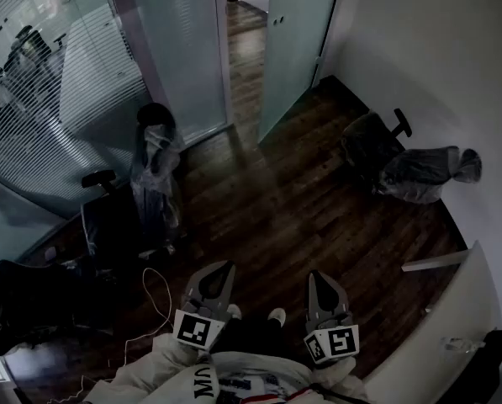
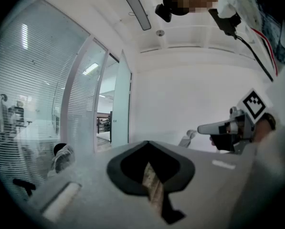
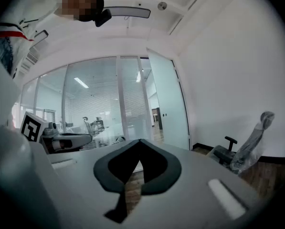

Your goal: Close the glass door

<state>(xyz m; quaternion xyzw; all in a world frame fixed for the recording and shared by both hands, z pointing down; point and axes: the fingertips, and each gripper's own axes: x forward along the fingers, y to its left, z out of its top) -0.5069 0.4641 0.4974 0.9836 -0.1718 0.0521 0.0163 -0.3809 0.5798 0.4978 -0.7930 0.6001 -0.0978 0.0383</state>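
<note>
So the glass door is a tall frosted, pale greenish panel. It stands swung open, angled into the room, with a dark gap on its hinge-free side showing the corridor floor. A small handle fitting sits partway up near its edge. Left of the door runs a glass partition with horizontal blinds, and a plastic-wrapped office chair stands just in front of that. Another wrapped chair sits right of the door by the white wall. Both grippers hang well short of the door over the dark wood floor. The left gripper and right gripper each have fingers pinched together on nothing.
</note>
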